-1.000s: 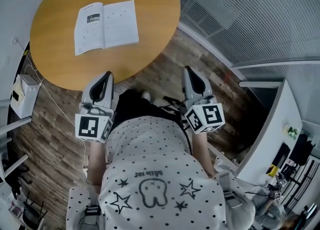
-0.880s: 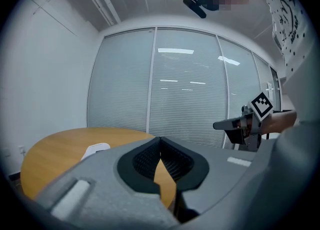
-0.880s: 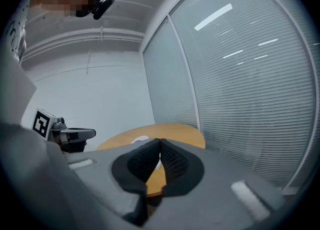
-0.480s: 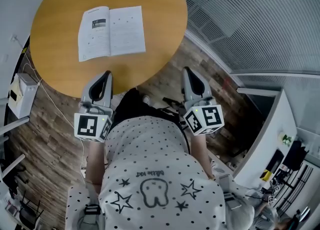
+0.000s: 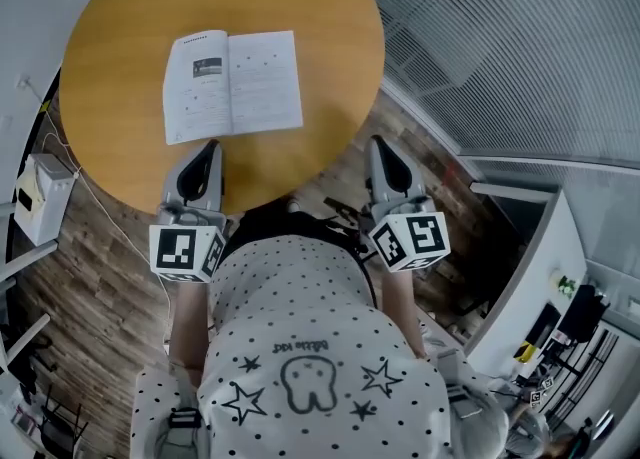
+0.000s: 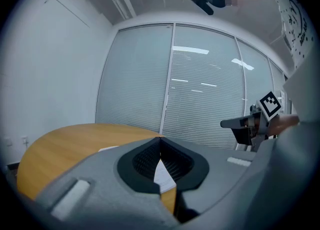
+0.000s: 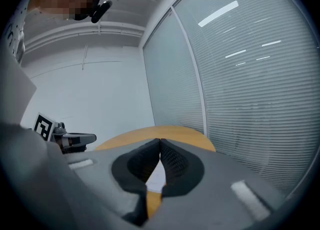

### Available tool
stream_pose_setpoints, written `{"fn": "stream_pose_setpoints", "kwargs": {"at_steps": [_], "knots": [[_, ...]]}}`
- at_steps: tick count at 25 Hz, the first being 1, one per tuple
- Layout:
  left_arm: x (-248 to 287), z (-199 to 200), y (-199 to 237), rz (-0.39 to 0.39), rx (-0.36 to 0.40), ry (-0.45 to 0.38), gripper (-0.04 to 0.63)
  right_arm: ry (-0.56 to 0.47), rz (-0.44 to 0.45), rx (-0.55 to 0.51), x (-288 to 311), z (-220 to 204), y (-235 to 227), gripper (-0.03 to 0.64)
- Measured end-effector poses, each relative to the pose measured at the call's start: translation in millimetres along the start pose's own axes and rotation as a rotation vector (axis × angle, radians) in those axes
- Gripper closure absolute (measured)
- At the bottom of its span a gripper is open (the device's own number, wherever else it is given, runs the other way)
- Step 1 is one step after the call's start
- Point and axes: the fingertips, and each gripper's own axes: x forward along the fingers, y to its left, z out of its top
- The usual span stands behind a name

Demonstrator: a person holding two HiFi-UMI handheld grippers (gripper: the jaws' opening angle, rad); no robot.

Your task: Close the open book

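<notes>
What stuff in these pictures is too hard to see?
- Book words: too small, head view.
- Most of the book, both gripper views: hidden behind the shut left gripper and right gripper.
- Table far edge: cut off by the head view's top.

- I see the book [image 5: 233, 85] lying open, flat and face up, with its spine running away from me.
- Both pages are white with fine print. The left page carries a small dark picture near its top.
- It rests slightly askew on the nearer half of the round wooden table [image 5: 310, 7].
</notes>
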Motion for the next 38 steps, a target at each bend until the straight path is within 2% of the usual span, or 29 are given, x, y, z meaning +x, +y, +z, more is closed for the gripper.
{"fn": "stream_pose_setpoints", "kwargs": {"at_steps": [6,12,18,25,33,38], "knots": [[1.9,-2.0,9.8,-0.025,-0.043,-0.013,0.585,-0.009,-0.008,0.015,6.0,1.9,3.7,0.613],[2.4,-5.6,18.4,0.04,-0.07,-0.005,0.584,-0.005,0.02,0.019,12.3,2.1,0.2,0.613],[0.4,-11.1,39.0,0.177,-0.21,0.0,0.584,0.003,0.086,0.003,31.2,8.6,-3.8,0.612],[-8.6,-10.6,39.7,0.27,-0.282,-0.02,0.584,0.013,0.166,-0.032,48.3,22.6,-7.6,0.613],[-13.3,-32.4,45.2,0.317,-0.375,-0.007,0.584,0.045,0.209,-0.036,55.8,16.2,-2.2,0.612],[-16.1,-55.9,49.5,0.317,-0.529,-0.027,0.582,0.079,0.218,-0.049,57.3,10.6,-2.0,0.612]]}}
